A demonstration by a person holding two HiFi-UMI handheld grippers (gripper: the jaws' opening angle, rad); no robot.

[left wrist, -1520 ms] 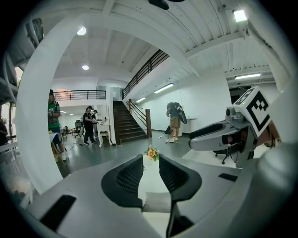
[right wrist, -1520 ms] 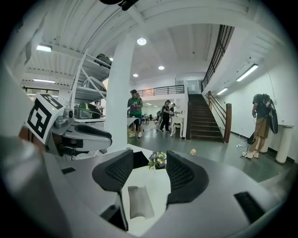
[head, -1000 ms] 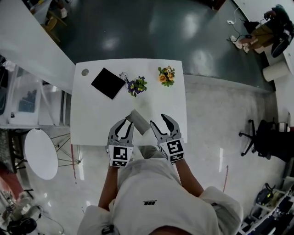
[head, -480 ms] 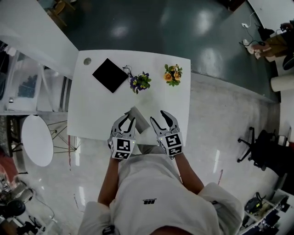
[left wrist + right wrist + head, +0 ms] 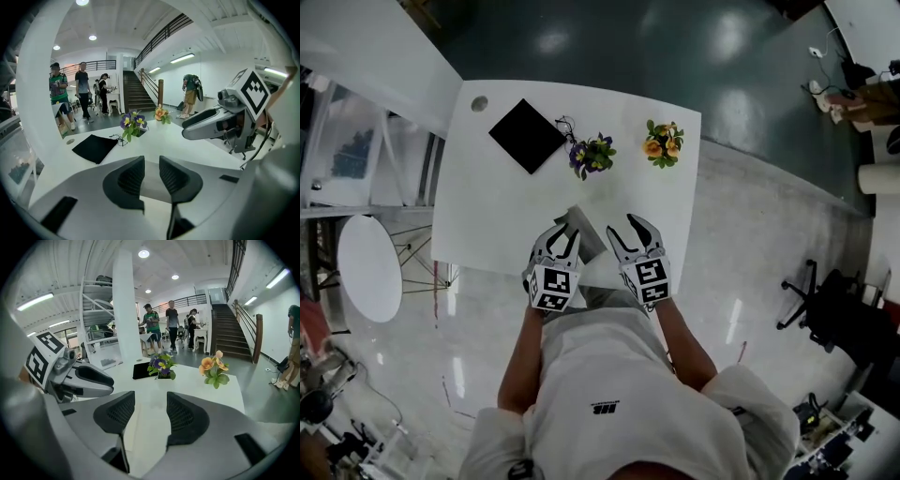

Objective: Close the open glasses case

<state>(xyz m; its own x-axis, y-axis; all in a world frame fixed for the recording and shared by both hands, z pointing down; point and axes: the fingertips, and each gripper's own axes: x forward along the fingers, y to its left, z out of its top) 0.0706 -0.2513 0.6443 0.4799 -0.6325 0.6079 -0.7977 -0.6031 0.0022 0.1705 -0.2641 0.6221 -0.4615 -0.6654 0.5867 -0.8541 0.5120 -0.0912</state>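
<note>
The grey glasses case (image 5: 583, 234) lies near the front edge of the white table (image 5: 487, 216), between my two grippers. My left gripper (image 5: 562, 234) sits over the case's left end and hides part of it. In the left gripper view its jaws (image 5: 152, 171) stand a narrow gap apart, with the case's grey surface (image 5: 152, 185) showing beyond them. My right gripper (image 5: 626, 228) is just right of the case, jaws wide apart and empty. In the right gripper view (image 5: 151, 416) a pale edge of the case (image 5: 131, 427) shows beside its left jaw. Whether the lid is up is not visible.
A black cloth (image 5: 526, 136) lies at the back left, with thin dark spectacles (image 5: 110, 137) beside it. A purple flower pot (image 5: 594, 155) and an orange one (image 5: 664, 143) stand at the back. A round side table (image 5: 367, 281) is left of the table. People stand far off.
The head view has shifted, so the table sits higher in the picture. My left gripper now covers more of the case. Both grippers stay on either side of it.
</note>
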